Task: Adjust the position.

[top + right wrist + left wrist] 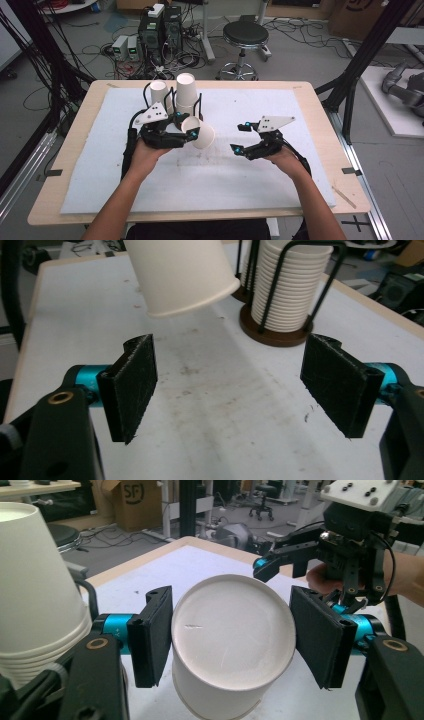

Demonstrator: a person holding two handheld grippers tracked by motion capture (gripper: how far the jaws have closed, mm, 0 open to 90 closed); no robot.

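Note:
A white paper cup point(202, 134) hangs tilted over the mat, with my left gripper point(192, 132) shut on it. In the left gripper view the cup's round base point(232, 630) faces the camera, and both black pads point(152, 635) press its sides. The same cup point(182, 272) shows at the top of the right gripper view, its rim pointing down towards the mat. My right gripper point(239, 137) stands open to the right of the cup and apart from it. Between its jaws point(230, 385) lies bare mat.
Two stacks of paper cups point(158, 95) point(185, 92) stand in black wire holders just behind the left gripper; the nearer stack point(287, 285) rests on a dark round base. A white foam mat point(300, 165) covers the wooden table. A stool point(245, 35) stands beyond.

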